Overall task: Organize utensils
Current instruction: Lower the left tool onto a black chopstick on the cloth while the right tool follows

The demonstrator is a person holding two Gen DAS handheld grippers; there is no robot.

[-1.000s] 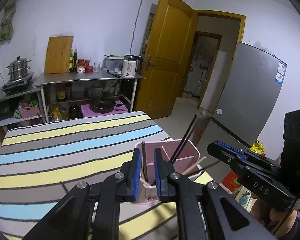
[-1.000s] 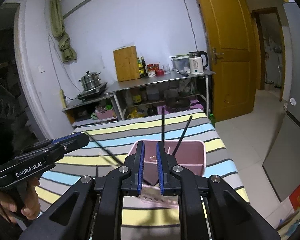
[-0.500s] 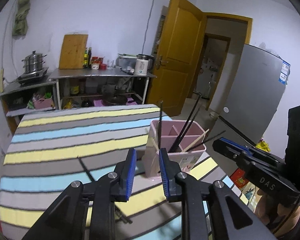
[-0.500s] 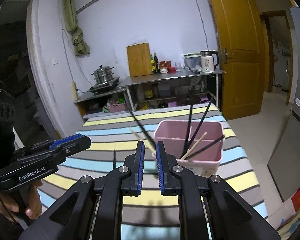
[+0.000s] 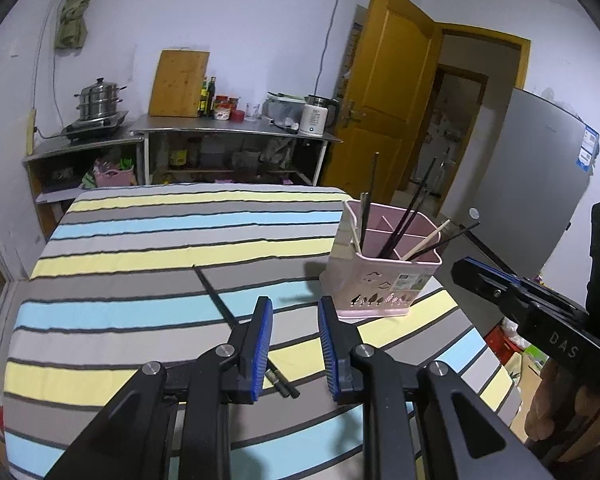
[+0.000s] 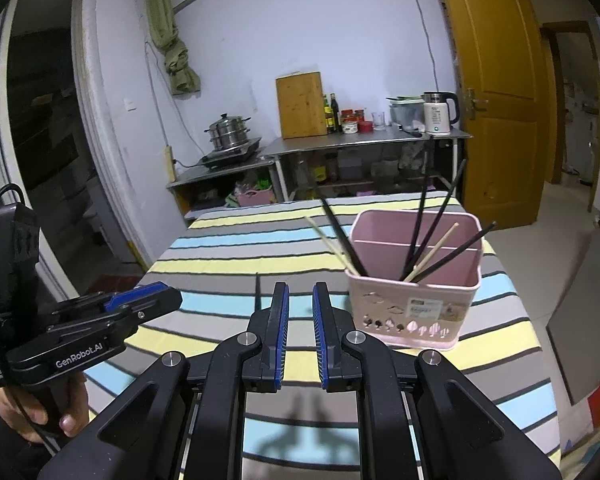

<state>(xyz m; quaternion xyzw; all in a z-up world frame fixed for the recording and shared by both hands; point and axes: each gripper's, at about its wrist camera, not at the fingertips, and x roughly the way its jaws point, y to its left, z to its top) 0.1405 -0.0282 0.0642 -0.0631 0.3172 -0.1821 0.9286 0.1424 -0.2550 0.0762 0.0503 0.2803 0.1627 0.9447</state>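
Note:
A pink utensil holder (image 5: 380,280) (image 6: 414,312) stands on the striped table near its right edge. Several black chopsticks (image 5: 410,212) (image 6: 436,216) and pale wooden ones (image 6: 430,254) lean in it. A pair of black chopsticks (image 5: 226,310) lies loose on the cloth, running under my left gripper (image 5: 295,310). That gripper hovers open and empty, short of the holder and to its left. My right gripper (image 6: 300,294) is open by a narrow gap with nothing between its pads. It sits back from the holder, to its left. A thin dark stick (image 6: 257,286) lies ahead of it.
The striped cloth (image 5: 140,248) covers the table. Behind it a metal shelf (image 5: 236,132) carries a cutting board, bottles and a kettle, beside a steamer pot (image 5: 98,98). A grey fridge (image 5: 540,184) and an open wooden door (image 5: 384,92) are on the right. A hand (image 6: 40,412) holds the left gripper.
My left gripper opened off the chopstick it held over the holder and drew back. The right gripper drew back too. The holder now sits farther ahead and to the right.

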